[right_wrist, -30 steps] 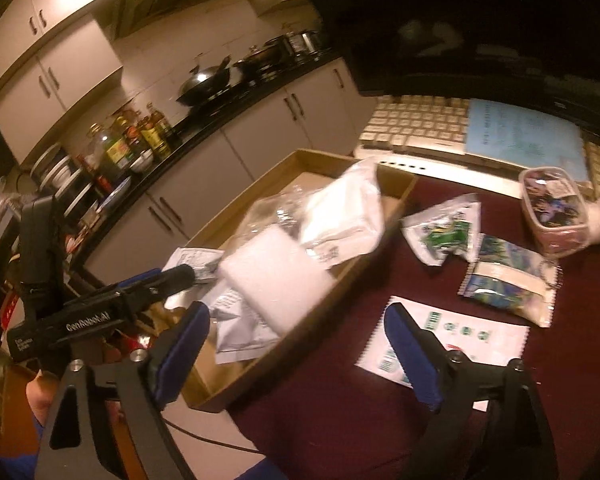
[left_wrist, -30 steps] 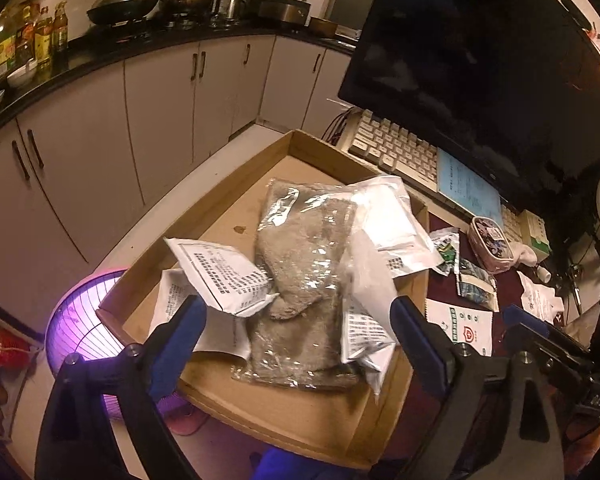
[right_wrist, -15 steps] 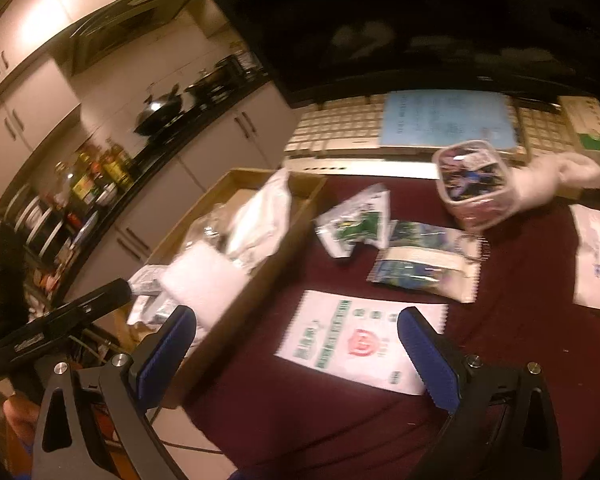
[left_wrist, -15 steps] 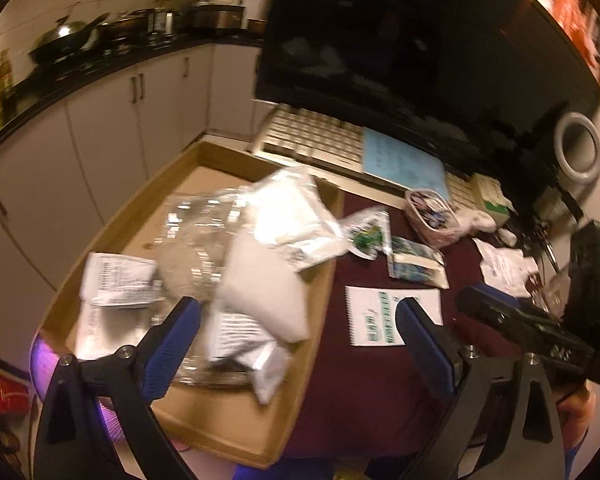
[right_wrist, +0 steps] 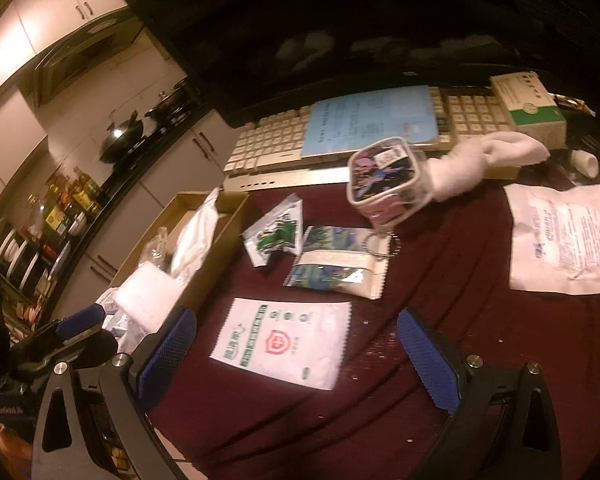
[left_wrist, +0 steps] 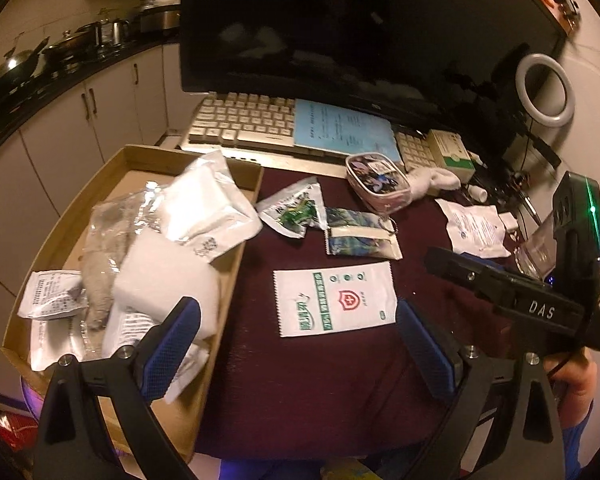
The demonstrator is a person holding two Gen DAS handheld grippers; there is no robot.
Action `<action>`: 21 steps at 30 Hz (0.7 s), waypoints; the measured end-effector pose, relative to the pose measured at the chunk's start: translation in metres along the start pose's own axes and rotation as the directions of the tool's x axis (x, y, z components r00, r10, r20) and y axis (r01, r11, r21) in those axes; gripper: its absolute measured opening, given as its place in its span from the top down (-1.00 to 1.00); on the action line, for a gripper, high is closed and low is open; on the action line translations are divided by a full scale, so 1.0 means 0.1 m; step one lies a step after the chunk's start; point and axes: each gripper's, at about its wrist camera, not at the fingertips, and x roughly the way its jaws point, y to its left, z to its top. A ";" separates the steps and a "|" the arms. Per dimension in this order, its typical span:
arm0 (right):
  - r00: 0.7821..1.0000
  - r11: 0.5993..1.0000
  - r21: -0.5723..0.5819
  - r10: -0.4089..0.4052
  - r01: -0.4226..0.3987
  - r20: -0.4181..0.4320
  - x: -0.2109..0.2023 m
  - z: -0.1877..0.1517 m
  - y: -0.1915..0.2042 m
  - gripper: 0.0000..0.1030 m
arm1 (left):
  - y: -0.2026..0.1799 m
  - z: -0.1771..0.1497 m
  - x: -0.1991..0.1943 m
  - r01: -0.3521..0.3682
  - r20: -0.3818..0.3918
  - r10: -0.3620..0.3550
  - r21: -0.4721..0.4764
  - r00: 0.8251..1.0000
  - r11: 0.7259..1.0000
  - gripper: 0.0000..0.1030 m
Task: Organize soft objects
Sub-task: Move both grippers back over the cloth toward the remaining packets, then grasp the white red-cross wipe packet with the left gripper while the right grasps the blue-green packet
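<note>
White flat packet with a red shield [left_wrist: 334, 302] lies near the front edge of our dark red tabletop [left_wrist: 308, 392], beside the brown cardboard box [left_wrist: 244, 240] of soft bags. Our left tongs [left_wrist: 298, 354] and right tongs [right_wrist: 296, 354] gape wide, holding nothing.

Big dark monitor [left_wrist: 360, 32] at back of the maroon table [left_wrist: 320, 380], off. Cream keyboard [left_wrist: 244, 124] just in front, w/ a blue sheet [left_wrist: 340, 128] lying across its middle. Green-and-white carton [right_wrist: 528, 106] sits at keyboard's right end. Ring light [left_wrist: 545, 91] stands back right. Kitchen to the left: wok [right_wrist: 122, 140] on the stove, oil bottles [right_wrist: 72, 196] along the black counter, white cabinets [left_wrist: 80, 128] below.
</note>
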 end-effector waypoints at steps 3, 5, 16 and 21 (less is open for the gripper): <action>1.000 1.000 0.018 -0.016 0.016 0.005 -0.04 0.00 -0.10 -0.98 | -0.07 -0.01 0.08 0.006 -0.023 -0.006 0.014 1.000 1.000 -0.90; 1.000 0.999 0.034 -0.024 0.024 0.005 -0.05 -0.01 -0.17 -0.98 | -0.12 -0.01 0.13 0.013 -0.035 -0.012 0.022 0.999 1.000 -0.90; 0.995 0.991 0.089 -0.102 0.100 0.018 -0.20 0.04 -0.51 -0.98 | -0.49 -0.05 0.72 0.009 -0.173 0.025 0.190 0.985 0.982 -0.90; 0.992 0.987 0.108 -0.122 0.119 0.015 -0.22 0.06 -0.61 -0.98 | -0.54 -0.07 0.88 -0.001 -0.196 0.040 0.193 0.980 0.981 -0.90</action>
